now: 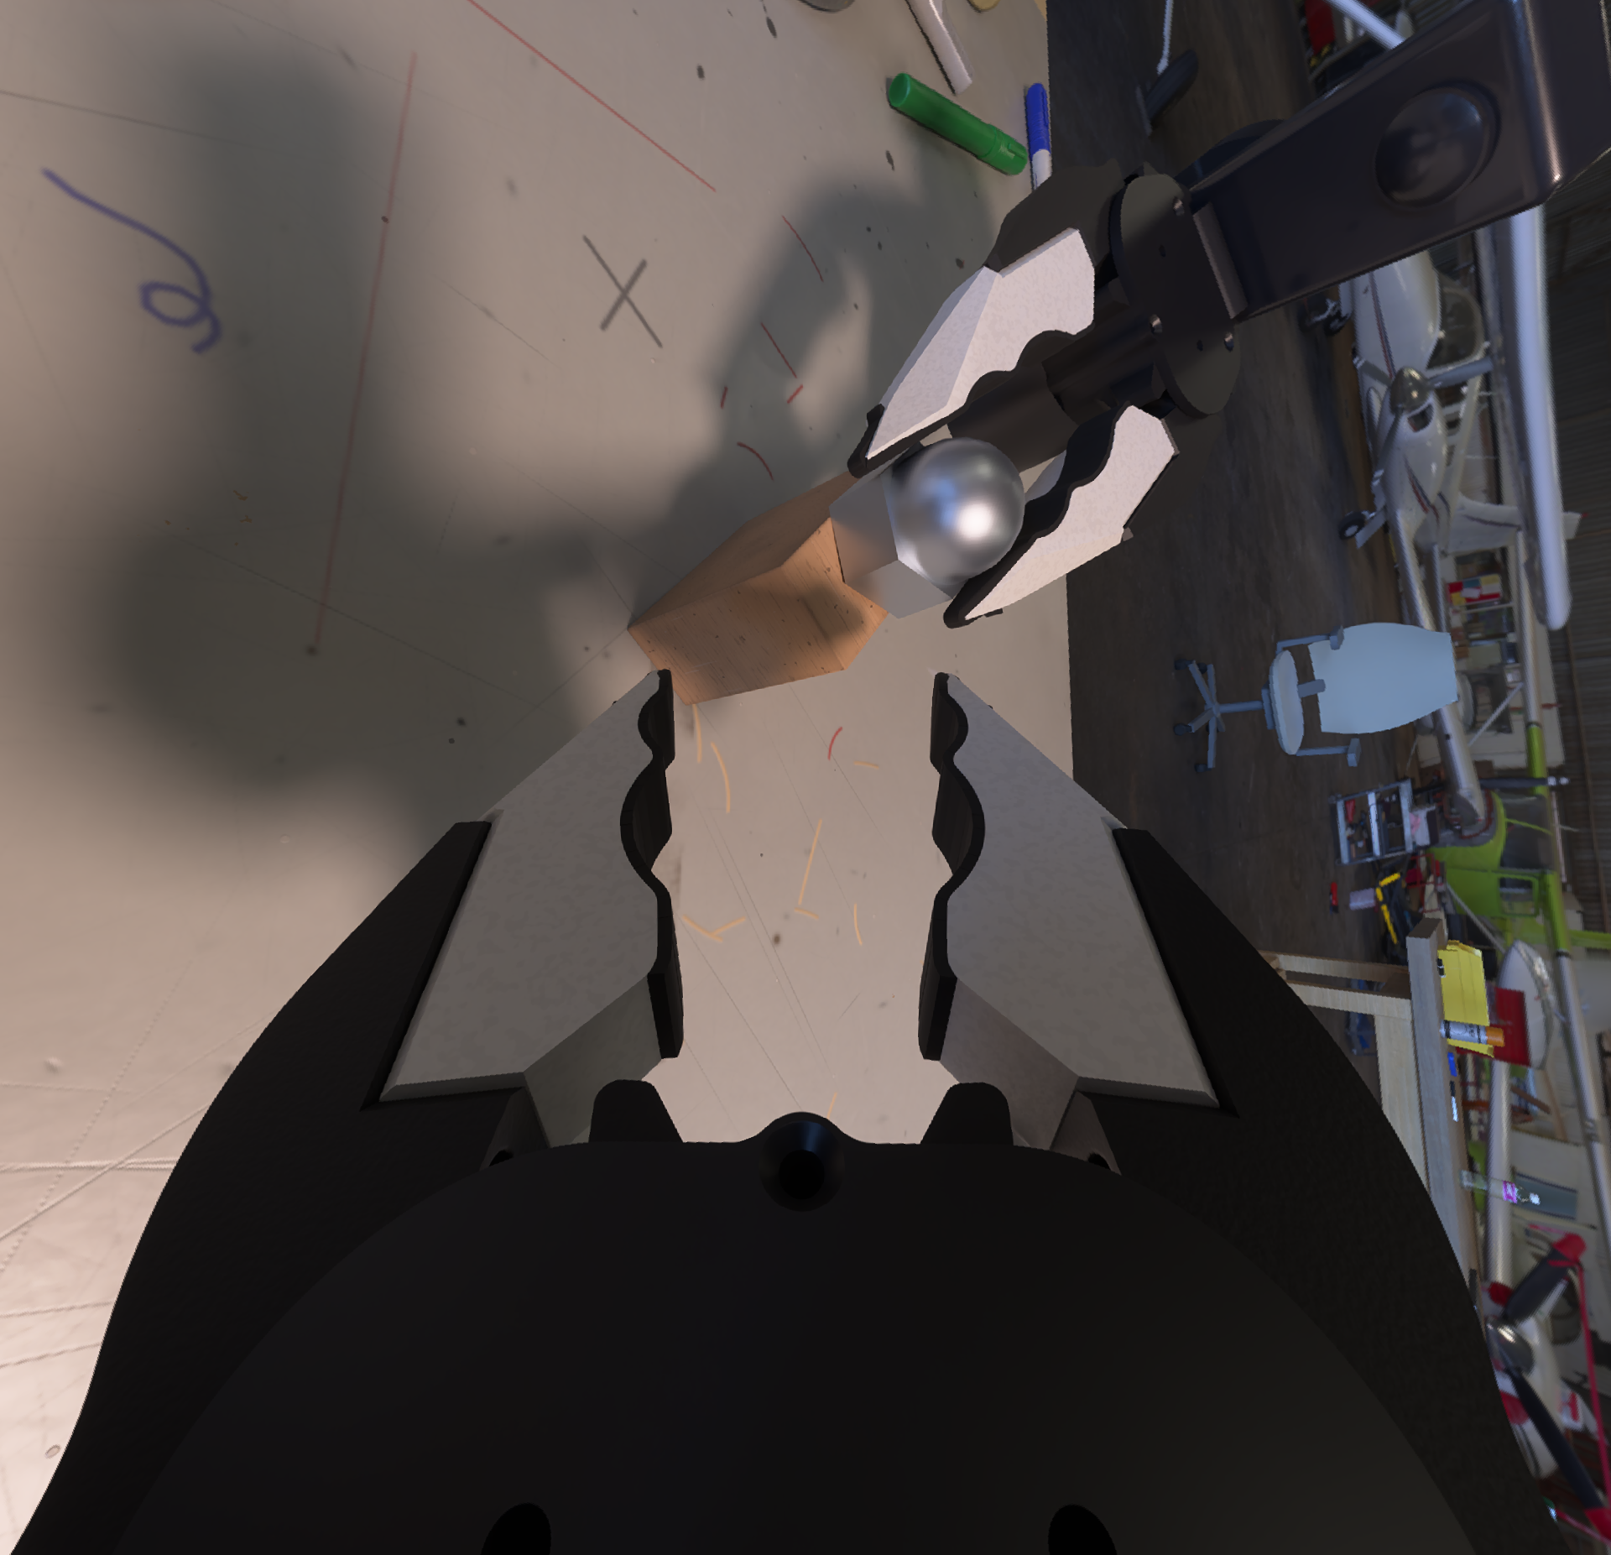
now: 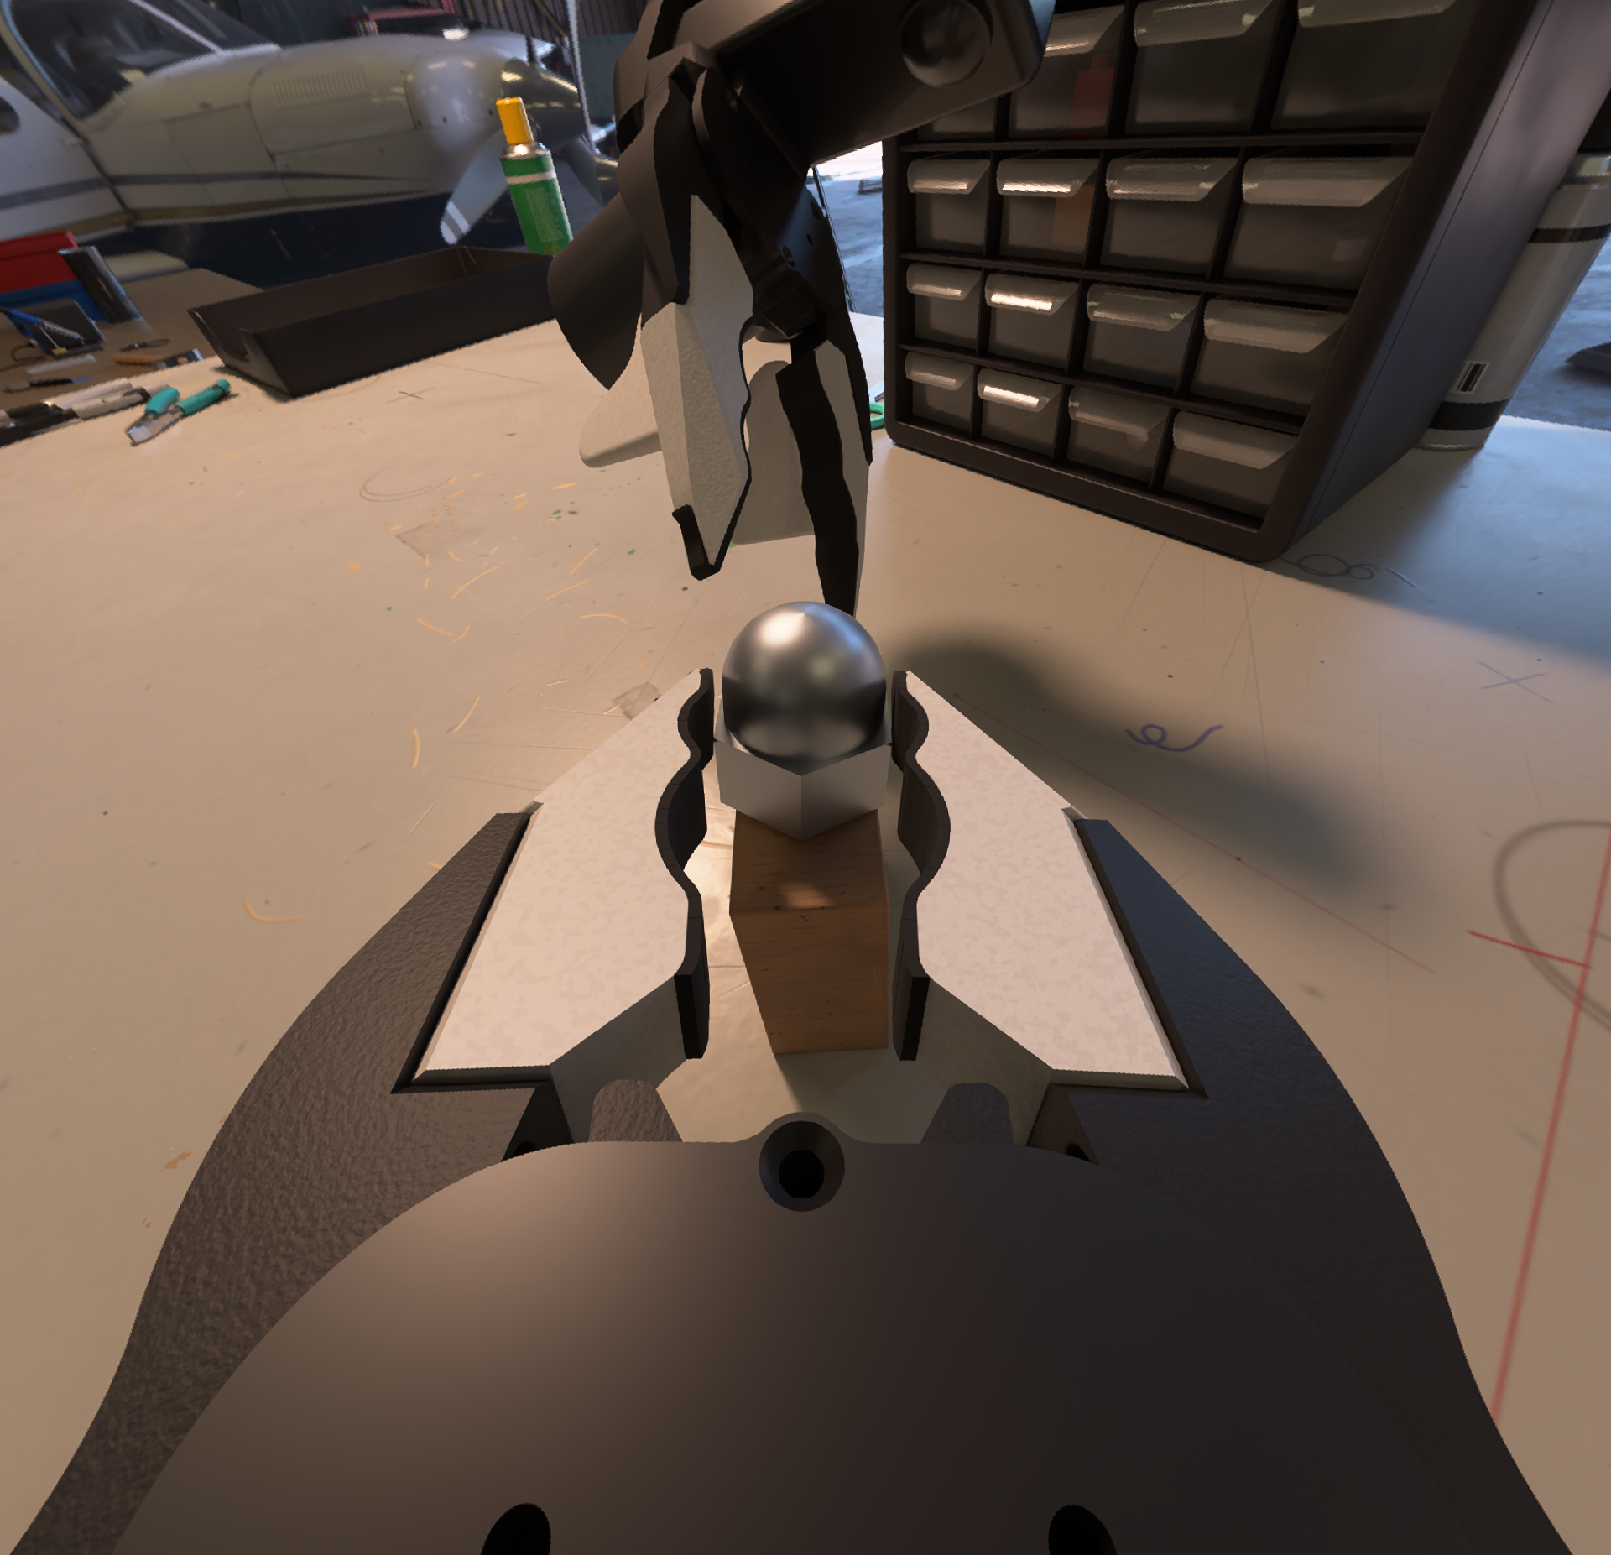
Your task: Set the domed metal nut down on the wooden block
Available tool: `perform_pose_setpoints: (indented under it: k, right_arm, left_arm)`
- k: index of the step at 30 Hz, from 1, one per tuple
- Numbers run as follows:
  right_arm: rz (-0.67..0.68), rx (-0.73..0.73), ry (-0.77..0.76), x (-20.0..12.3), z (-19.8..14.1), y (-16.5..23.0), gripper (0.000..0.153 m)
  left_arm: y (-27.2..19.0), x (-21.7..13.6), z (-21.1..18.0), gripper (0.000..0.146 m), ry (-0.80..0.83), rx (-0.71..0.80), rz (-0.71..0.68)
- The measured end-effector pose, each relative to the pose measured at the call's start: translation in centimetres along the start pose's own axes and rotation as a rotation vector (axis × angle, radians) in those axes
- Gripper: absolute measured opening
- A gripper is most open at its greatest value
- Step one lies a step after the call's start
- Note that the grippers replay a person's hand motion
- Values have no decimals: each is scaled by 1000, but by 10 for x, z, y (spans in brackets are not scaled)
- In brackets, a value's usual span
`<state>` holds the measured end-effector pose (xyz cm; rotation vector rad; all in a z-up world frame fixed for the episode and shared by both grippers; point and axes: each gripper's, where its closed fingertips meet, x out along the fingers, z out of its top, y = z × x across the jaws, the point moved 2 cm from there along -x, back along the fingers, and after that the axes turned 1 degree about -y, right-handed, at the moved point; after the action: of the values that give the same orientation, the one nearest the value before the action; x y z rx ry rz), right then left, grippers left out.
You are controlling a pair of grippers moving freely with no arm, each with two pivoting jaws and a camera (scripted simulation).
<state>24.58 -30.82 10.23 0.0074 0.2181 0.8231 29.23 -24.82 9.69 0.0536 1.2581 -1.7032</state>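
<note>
Domed metal nut [image 2: 803,733] is sitting on the wooden block [image 2: 815,938], overhanging its near edge, with bare tabletop [image 2: 261,728] lying all around. Right gripper [image 2: 803,711] is pinching the nut's hex flanks narrowly; left gripper [image 1: 802,702] is gaping wide and empty, hovering at the nut's 12 o'clock.

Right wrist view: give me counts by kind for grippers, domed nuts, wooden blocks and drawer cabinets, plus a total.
grippers: 2, the right gripper and the left gripper
domed metal nut: 1
wooden block: 1
drawer cabinet: 1
Total: 5
</note>
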Motion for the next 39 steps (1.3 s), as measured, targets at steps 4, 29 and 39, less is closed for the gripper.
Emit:
perform_pose_setpoints:
  k: [4,29,39]
  right_arm:
    - [7,29,-7,0,0,-1,41]
    - [60,242,-165,-13,4,-3,45]
    - [209,513,-125,-4,-10,1,70]
  left_arm:
    - [1,0,0,59,-8,-6,4]
    - [-34,-25,6,61,-127,164,15]
    - [-39,2,-8,69,-32,179,88]
